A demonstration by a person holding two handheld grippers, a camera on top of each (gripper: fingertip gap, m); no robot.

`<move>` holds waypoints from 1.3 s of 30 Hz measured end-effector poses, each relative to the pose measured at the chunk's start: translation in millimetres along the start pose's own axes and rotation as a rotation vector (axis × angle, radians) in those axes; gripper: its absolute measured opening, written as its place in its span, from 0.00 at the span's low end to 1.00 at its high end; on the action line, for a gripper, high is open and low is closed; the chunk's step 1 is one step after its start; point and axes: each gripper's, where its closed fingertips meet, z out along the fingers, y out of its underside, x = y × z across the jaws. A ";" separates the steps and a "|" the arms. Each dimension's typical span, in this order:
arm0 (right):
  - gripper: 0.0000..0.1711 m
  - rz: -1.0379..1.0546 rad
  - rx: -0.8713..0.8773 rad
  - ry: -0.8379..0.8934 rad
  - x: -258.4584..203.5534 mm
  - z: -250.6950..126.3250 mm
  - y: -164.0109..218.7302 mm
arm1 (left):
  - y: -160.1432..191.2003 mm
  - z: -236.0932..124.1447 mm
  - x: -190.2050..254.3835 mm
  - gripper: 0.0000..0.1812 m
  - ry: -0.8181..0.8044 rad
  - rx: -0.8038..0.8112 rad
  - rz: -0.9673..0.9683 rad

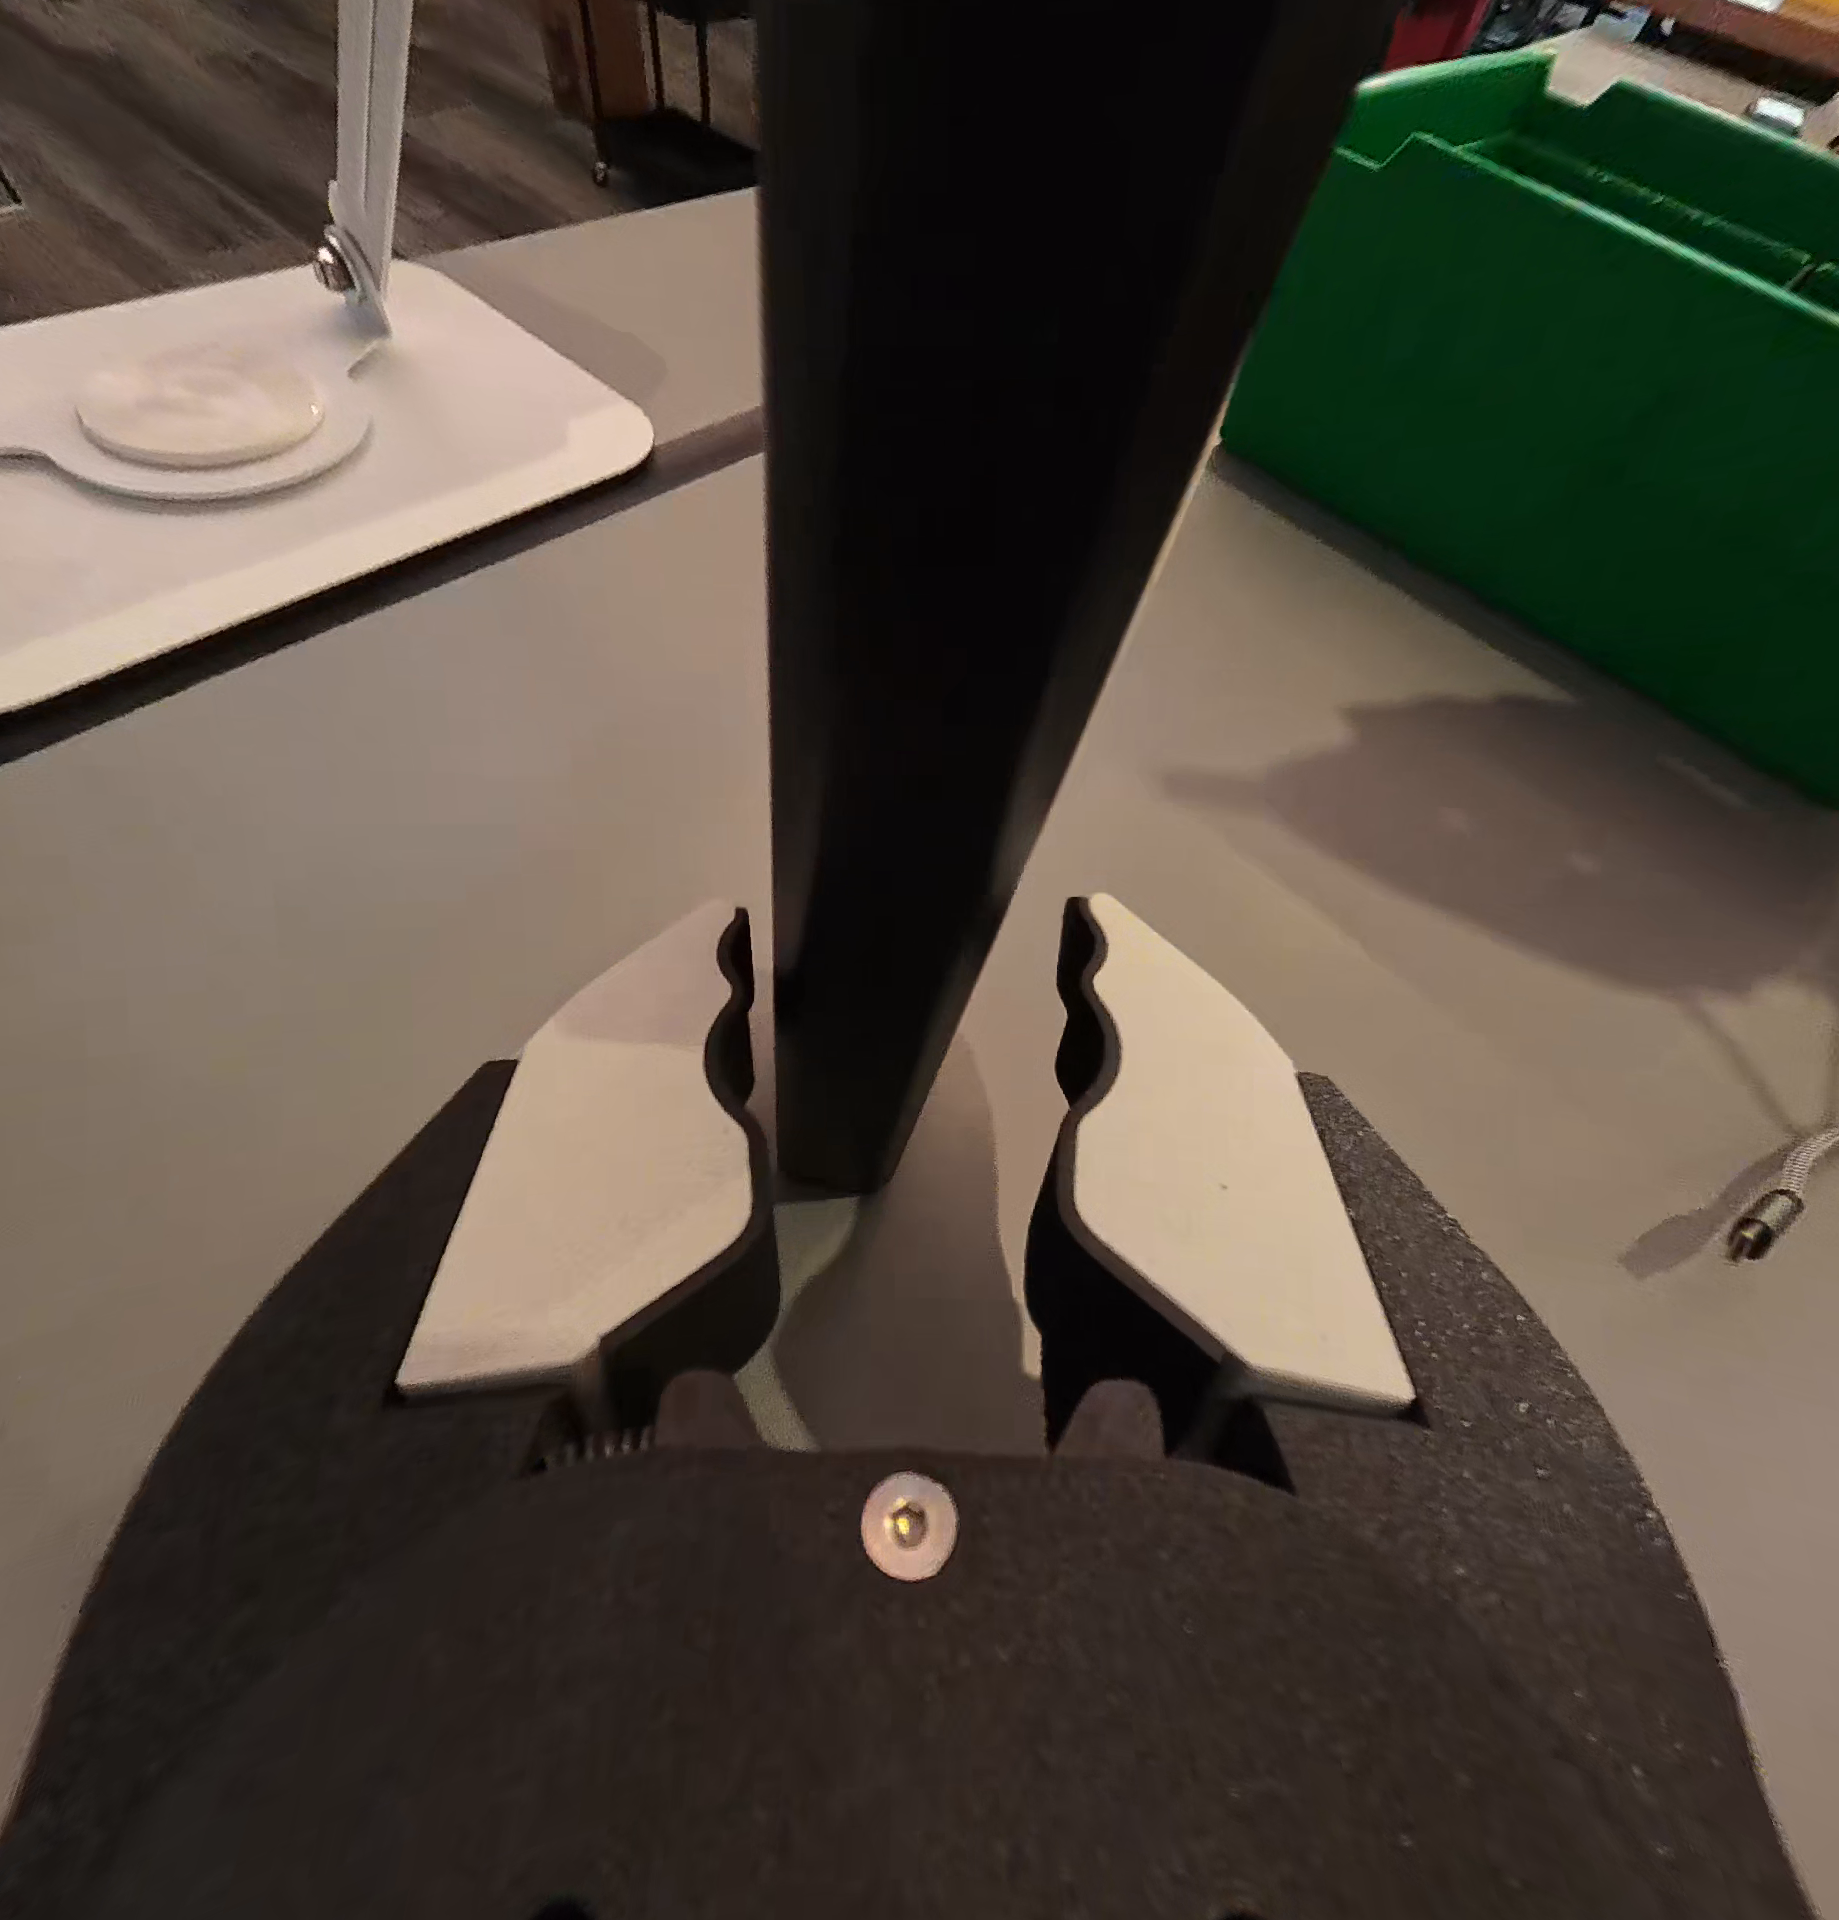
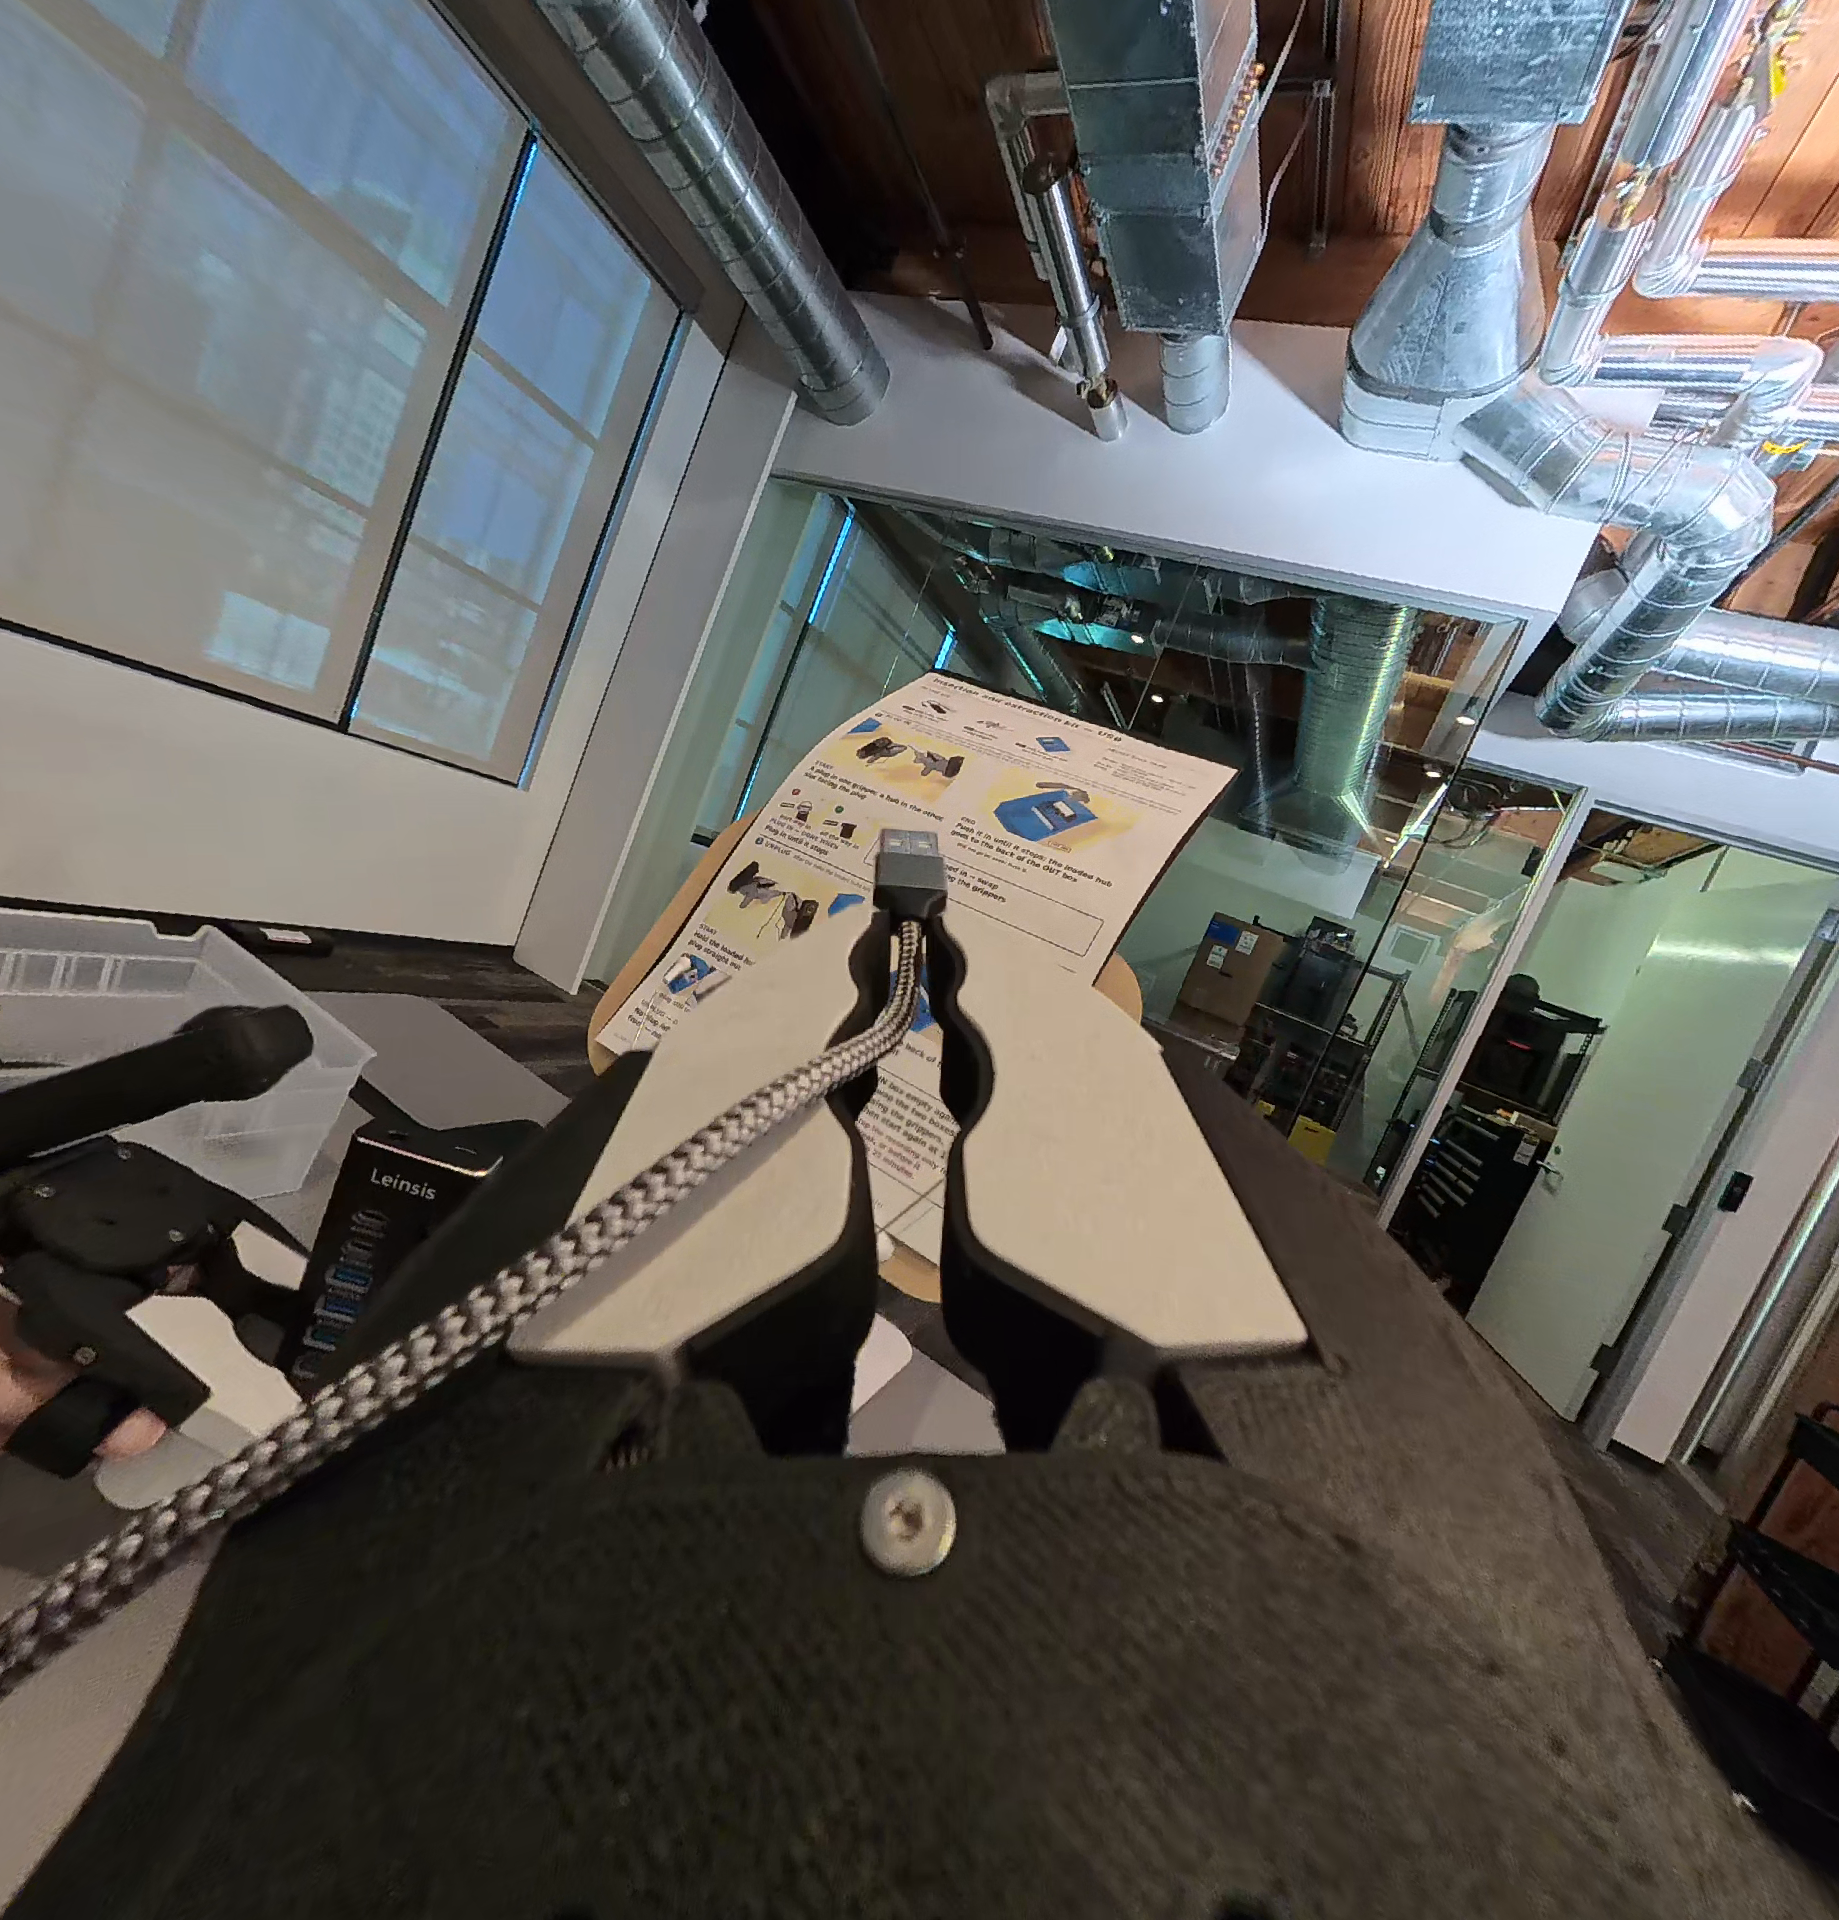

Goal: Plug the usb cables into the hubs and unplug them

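In the left wrist view a tall black hub [image 1: 977, 520] stands upright on the grey table [image 1: 375, 935]. My left gripper [image 1: 907, 914] is open around its base. The left finger is close against the hub and the right finger stands apart from it. In the right wrist view my right gripper [image 2: 910, 935] is shut on a grey braided USB cable [image 2: 479, 1299] just behind its USB-A plug [image 2: 910, 868]. The plug sticks out past the fingertips and points up and away. The same hub [image 2: 395, 1226] shows at lower left, beside the left gripper's body [image 2: 94, 1247] and a person's hand [image 2: 1, 1392].
A green bin [image 1: 1569, 416] stands at the right of the table and a white stand base [image 1: 271, 499] at the far left. A loose cable end [image 1: 1767, 1226] lies at the right. A clear plastic bin [image 2: 167, 1018] and a printed instruction sheet [image 2: 998, 831] show in the right wrist view. The left gripper's tips are roughly 35 cm from the right gripper's.
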 end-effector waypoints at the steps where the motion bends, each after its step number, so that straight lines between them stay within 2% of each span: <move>1: 0.04 -0.002 -0.004 -0.002 -0.4 0.3 1.0 | 1.4 0.4 -2.2 0.31 -0.012 -0.008 -0.007; 6: 0.04 0.018 -0.030 -0.031 -9.0 5.1 11.3 | 3.8 1.4 -8.9 0.28 -0.030 -0.026 -0.060; 8: 0.04 0.051 -0.060 -0.062 -16.5 9.6 21.8 | 8.4 6.3 -3.5 0.18 0.014 -0.077 -0.071; 11: 0.04 0.166 -0.097 -0.106 -30.1 18.0 39.0 | -1.5 10.2 -0.8 0.17 0.005 -0.096 -0.077; 14: 0.04 0.252 -0.119 -0.134 -48.5 26.6 47.1 | -40.3 10.6 18.0 0.17 0.056 -0.018 -0.092; 19: 0.04 0.262 -0.243 -0.149 -81.1 38.1 60.6 | -112.7 4.7 33.1 0.17 0.055 0.083 -0.080; 23: 0.03 0.264 -0.355 -0.132 -89.7 40.5 82.9 | -136.9 2.8 40.6 0.17 0.084 0.119 -0.111; 28: 0.04 0.359 -0.405 -0.168 -99.7 43.1 108.8 | -120.7 7.7 45.4 0.17 0.100 0.125 -0.134; 33: 0.04 0.203 -0.452 -0.176 -109.2 44.6 122.5 | -109.3 14.6 40.5 0.17 0.062 0.053 -0.110; 39: 0.04 0.204 -0.488 -0.184 -115.2 44.5 132.8 | -107.0 17.4 42.1 0.17 0.042 0.031 -0.076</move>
